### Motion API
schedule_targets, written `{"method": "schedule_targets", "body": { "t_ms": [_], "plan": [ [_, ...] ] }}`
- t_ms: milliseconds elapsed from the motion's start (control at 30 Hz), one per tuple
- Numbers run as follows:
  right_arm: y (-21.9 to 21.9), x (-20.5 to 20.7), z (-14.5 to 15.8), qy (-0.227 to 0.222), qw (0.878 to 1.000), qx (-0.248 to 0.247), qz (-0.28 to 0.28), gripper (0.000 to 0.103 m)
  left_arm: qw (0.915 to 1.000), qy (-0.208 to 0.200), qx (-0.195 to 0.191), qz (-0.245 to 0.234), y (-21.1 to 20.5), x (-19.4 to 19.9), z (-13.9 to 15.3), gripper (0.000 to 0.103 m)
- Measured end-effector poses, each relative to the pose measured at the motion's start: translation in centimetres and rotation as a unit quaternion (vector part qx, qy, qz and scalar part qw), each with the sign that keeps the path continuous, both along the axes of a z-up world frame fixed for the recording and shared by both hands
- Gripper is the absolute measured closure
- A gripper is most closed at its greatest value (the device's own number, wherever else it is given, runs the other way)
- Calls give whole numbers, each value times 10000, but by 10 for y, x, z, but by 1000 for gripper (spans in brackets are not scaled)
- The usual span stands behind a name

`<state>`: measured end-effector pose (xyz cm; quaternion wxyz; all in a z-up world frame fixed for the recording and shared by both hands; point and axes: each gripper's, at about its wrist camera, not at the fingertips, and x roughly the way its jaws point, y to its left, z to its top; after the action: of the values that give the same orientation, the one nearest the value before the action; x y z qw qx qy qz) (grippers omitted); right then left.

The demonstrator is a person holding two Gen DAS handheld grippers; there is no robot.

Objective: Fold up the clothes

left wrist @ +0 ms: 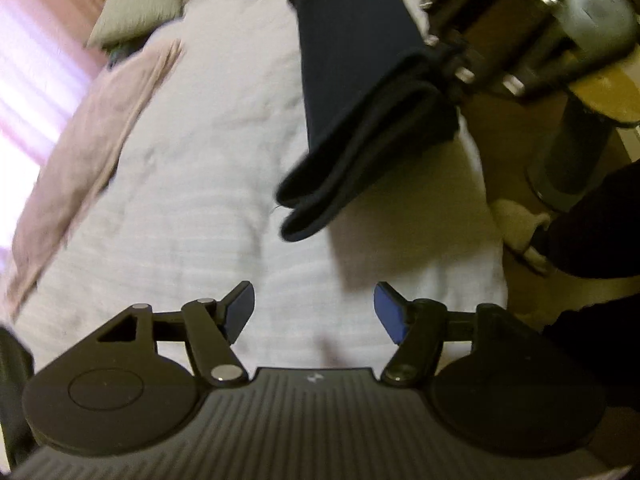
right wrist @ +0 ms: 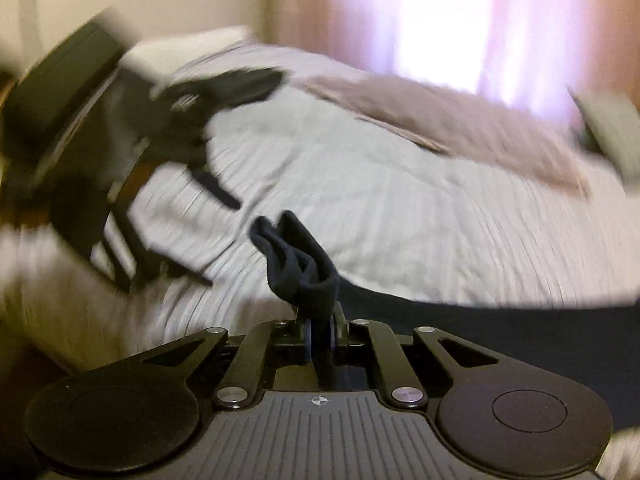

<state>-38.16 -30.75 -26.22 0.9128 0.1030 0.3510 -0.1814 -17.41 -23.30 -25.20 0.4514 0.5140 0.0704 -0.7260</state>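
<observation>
A dark navy garment [left wrist: 360,92] hangs in folded layers above the white bed [left wrist: 192,208]. In the left wrist view the right gripper [left wrist: 460,68] pinches its upper right edge. My left gripper [left wrist: 314,310] is open and empty, low over the bed, well below the garment's hanging end. In the right wrist view my right gripper [right wrist: 320,336] is shut on a bunched fold of the navy garment [right wrist: 300,264], which trails off to the right. The left gripper [right wrist: 120,152] shows there, blurred, at the left.
A pink-beige blanket [left wrist: 84,152] lies along the bed's left side, with a grey pillow [left wrist: 136,12] beyond it. More dark clothes [right wrist: 236,84] lie at the far end. A pedestal stool [left wrist: 580,132] stands on the wooden floor right of the bed. A bright curtain [right wrist: 440,20] is behind.
</observation>
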Motion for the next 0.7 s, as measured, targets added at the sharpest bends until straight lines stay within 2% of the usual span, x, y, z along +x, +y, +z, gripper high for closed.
{"method": "schedule_targets", "body": {
  "t_ms": [67,167,267,367,467,633,700],
  "plan": [
    [-32,-15,13,-219,9971,547,-485,97,9998,114,-155,-101,-15,-9,11,39],
    [-82,-52,15,-572,9884,872,-1108,97,9984,331,-377,-245,-42,-23,27,38],
    [-133,-89,17,-920,9734,1191,-1725,97,9960,464,-586,-481,-73,-41,39,37],
    [-183,-126,19,-1263,9524,1503,-2330,97,9933,604,-699,-690,-105,-65,45,37],
    [-233,-164,19,-1574,9264,1809,-2904,97,9913,658,-706,-895,-138,-94,45,37],
    [-313,-223,-30,-1606,8914,2371,-3512,97,9904,683,-484,-1096,-195,-141,32,37],
    [-339,-243,-52,-1669,8714,2694,-3744,97,9906,703,-324,-1130,-217,-158,25,37]
  ]
}}
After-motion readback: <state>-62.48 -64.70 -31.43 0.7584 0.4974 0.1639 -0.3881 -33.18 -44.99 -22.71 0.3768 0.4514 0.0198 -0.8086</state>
